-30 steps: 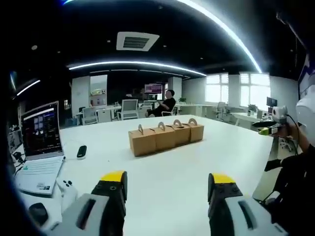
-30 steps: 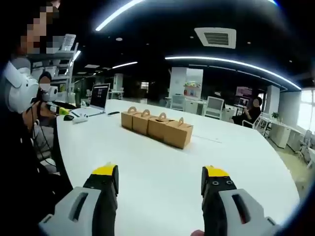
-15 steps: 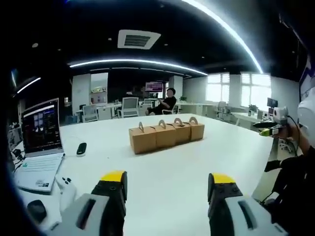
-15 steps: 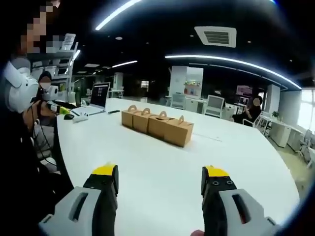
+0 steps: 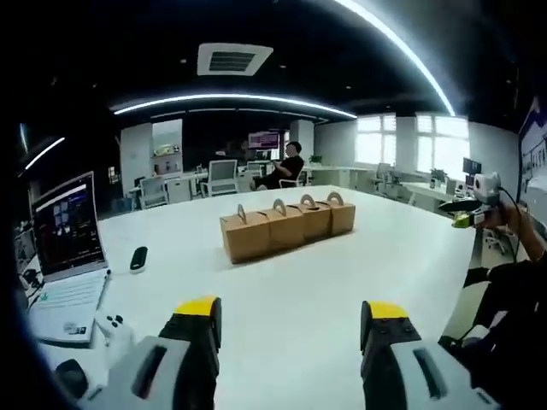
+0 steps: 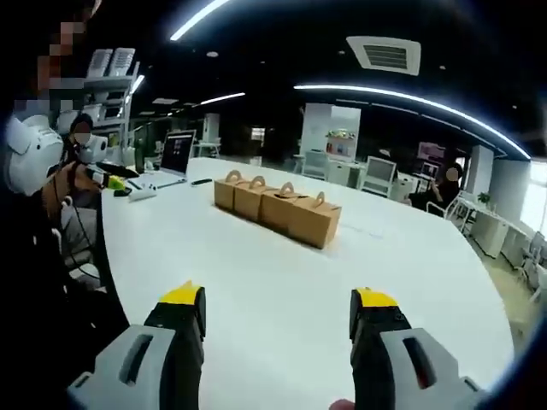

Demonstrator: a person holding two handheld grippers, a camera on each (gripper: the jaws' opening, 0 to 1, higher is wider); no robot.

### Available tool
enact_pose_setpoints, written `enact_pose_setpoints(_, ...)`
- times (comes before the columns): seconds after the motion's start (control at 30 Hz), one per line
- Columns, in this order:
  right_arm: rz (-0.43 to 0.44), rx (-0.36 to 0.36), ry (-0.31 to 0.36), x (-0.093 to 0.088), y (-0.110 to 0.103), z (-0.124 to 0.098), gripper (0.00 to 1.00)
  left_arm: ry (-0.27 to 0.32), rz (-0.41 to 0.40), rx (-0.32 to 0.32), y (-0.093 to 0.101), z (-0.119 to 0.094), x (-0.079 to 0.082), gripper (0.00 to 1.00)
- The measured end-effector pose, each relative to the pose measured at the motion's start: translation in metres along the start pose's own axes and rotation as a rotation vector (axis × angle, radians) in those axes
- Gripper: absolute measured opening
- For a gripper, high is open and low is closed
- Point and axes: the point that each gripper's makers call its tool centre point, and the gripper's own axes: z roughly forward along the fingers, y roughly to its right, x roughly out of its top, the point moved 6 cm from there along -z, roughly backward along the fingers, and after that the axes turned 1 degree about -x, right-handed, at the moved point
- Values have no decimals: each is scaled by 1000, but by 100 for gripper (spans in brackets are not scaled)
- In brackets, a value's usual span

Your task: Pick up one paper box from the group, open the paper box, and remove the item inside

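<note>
Four paper boxes (image 5: pixel 286 225) sit touching in a row mid-table (image 5: pixel 342 282), well apart from both grippers. The left gripper (image 5: pixel 291 329) and right gripper (image 6: pixel 278 320) hover spread and empty, so picking looks not yet begun; next, reach for an end box

Our left gripper (image 5: pixel 291 318): jaws apart, hovering above white table (image 5: pixel 342 256). We see four paper boxes (image 5: pixel 286 226) in touching row; laptop (image 5: pixel 64 256) at left.
</note>
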Motion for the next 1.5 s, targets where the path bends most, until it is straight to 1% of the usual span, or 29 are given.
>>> enact_pose_setpoints(0.07,-9,10,2,9,4,1,68,-37,24,-16,-1,2,5,66)
enact_pose_setpoints(0.13,-25,18,-2,15,6,2,68,-36,28,-22,-3,2,14,66)
enact_pose_setpoints(0.2,-66,24,-11,21,7,4,68,-34,37,-26,-4,2,21,67)
enact_pose_setpoints(0.33,-91,42,-18,31,9,9,68,-28,63,-11,-8,1,35,67)
enact_pose_setpoints(0.47,-111,58,-27,38,8,11,68,-23,74,-20,-8,-1,45,67)
enact_pose_setpoints(0.67,-137,69,-35,46,8,8,68,-20,89,-13,-8,-7,49,67)
enact_pose_setpoints(0.83,-166,56,-28,58,9,1,68,-13,90,6,-12,-15,51,66)
enact_pose_setpoints(0.9,-168,57,-23,62,9,0,68,-8,93,13,-14,-18,54,66)
enact_pose_setpoints(1.0,-184,60,-36,64,7,0,68,-8,106,16,-16,-21,61,66)
enact_pose_setpoints(1.13,-190,73,-55,65,5,1,68,-8,118,-4,-13,-20,67,66)
enact_pose_setpoints(1.4,-206,86,-85,70,5,0,68,-22,128,-20,-11,-14,71,66)
enact_pose_setpoints(1.47,-206,85,-99,70,6,-1,67,-25,130,-19,-11,-13,71,67)
enact_pose_setpoints(1.5,-201,76,-118,70,9,-1,66,-28,132,-14,-12,-11,72,67)
